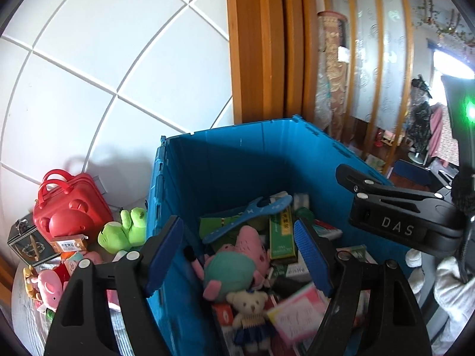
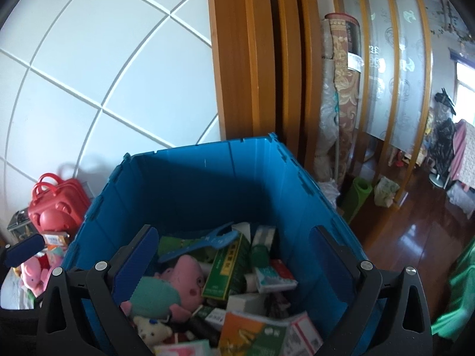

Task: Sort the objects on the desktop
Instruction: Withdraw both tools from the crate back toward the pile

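The big blue crate (image 2: 190, 184) sits against the tiled wall by the wooden door frame, already piled with toys and boxes, so I'd guess it's the drop spot for the sorting. More stuff waits at the bench's left edge beside it: a red case (image 1: 66, 207), a green frog plush (image 1: 123, 231). Both the left hand-held gripper (image 1: 240, 255) and right hand-held gripper (image 2: 234, 264) hover over the crate, jaws spread wide, gripping nothing, probably between picks.
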Tool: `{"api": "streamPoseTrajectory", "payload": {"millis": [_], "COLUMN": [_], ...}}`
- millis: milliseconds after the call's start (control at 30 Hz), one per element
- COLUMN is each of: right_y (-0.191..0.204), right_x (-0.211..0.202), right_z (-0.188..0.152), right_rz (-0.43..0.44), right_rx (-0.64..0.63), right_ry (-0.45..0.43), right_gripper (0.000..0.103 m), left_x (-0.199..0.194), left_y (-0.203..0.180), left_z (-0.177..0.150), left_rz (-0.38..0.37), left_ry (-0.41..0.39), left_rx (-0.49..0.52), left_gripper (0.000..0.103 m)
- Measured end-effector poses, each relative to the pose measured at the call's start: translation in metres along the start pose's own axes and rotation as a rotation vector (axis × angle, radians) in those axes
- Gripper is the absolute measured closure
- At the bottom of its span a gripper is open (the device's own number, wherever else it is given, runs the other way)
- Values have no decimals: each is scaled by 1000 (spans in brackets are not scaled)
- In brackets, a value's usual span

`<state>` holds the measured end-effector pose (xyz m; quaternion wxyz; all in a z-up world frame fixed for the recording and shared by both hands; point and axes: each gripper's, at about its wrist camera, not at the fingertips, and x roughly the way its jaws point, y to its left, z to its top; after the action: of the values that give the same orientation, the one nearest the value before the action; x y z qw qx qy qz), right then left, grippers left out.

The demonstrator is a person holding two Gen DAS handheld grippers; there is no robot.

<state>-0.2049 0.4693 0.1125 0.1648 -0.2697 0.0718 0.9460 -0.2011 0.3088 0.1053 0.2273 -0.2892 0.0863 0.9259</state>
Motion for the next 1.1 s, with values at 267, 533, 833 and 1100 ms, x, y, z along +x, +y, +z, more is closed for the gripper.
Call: {"api": "streamPoseTrajectory", "payload": {"millis": [267, 533, 833, 1100], "right_y": [24, 73, 170, 253], "right_x": [-62, -111, -158, -165], "right_z": [-57, -116, -159, -191], "right_rz": [-9, 59, 185, 285], "right_rx": [-9, 8, -51, -156], "right_ry": [-71, -126, -229, -233], "right_gripper": [0, 0, 0, 0], "left_x": [-63, -111, -147, -149], "left_y": [25, 70, 156, 235], "left_z": [-48, -109, -181, -248], "left_rz": [-34, 52, 174, 301], "left_ry": [-84, -132, -115, -5], "left_rx": [-19, -22, -110, -196], "left_gripper": [24, 24, 24, 24]}}
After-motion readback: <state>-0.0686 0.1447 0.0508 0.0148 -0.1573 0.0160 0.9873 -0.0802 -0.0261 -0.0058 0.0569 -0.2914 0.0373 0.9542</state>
